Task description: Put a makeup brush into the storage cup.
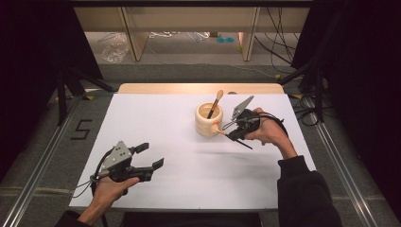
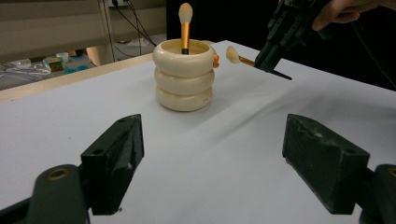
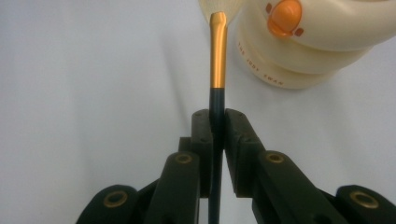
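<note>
A gold-and-black makeup brush [image 3: 217, 60] is being pinched by the right gripper [image 3: 216, 122] beside the cream ringed holder [image 1: 208, 120]; the left gripper [image 1: 146, 156] is being held spread.

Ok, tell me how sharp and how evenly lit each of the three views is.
High view: table brightly lit, surroundings nearly black, everything small and soft. Left gripper view: cream holder fairly sharp, faint soft shadows on the sheet, dark backdrop. Right gripper view: held brush sharp on its gold ferrule, bristle tip cropped and washed out.
</note>
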The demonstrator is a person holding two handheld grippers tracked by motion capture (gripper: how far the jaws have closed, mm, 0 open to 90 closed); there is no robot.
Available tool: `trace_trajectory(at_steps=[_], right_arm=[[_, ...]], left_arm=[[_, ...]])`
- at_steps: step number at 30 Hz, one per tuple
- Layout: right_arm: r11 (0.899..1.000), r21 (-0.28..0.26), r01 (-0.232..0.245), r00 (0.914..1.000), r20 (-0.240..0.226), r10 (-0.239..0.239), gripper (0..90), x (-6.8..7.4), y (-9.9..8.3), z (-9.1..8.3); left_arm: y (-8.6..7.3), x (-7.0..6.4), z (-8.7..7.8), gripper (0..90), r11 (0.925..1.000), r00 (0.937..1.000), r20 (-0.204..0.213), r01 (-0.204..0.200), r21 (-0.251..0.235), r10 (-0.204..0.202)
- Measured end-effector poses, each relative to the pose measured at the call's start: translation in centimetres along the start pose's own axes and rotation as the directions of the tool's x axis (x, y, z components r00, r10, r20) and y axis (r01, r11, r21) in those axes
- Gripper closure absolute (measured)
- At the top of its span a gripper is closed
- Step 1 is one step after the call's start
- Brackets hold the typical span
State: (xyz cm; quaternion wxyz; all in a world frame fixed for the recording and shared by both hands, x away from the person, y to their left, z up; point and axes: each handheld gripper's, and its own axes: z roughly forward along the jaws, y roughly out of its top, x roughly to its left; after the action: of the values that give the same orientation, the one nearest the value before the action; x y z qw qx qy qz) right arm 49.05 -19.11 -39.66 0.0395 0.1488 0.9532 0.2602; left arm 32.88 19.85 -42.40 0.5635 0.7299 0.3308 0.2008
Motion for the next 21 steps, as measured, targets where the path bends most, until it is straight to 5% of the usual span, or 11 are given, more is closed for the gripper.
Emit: trace_trajectory(at_steps=[21], right_arm=[[0.982,-0.185,-0.036,0.9993,-0.002,0.037,83.4,0.2,-0.4,-1.4]], left_arm=[[0.0,0.0,0.0,20.2,0.9999,0.9999,-0.005,0.014,-0.008,-0.014]])
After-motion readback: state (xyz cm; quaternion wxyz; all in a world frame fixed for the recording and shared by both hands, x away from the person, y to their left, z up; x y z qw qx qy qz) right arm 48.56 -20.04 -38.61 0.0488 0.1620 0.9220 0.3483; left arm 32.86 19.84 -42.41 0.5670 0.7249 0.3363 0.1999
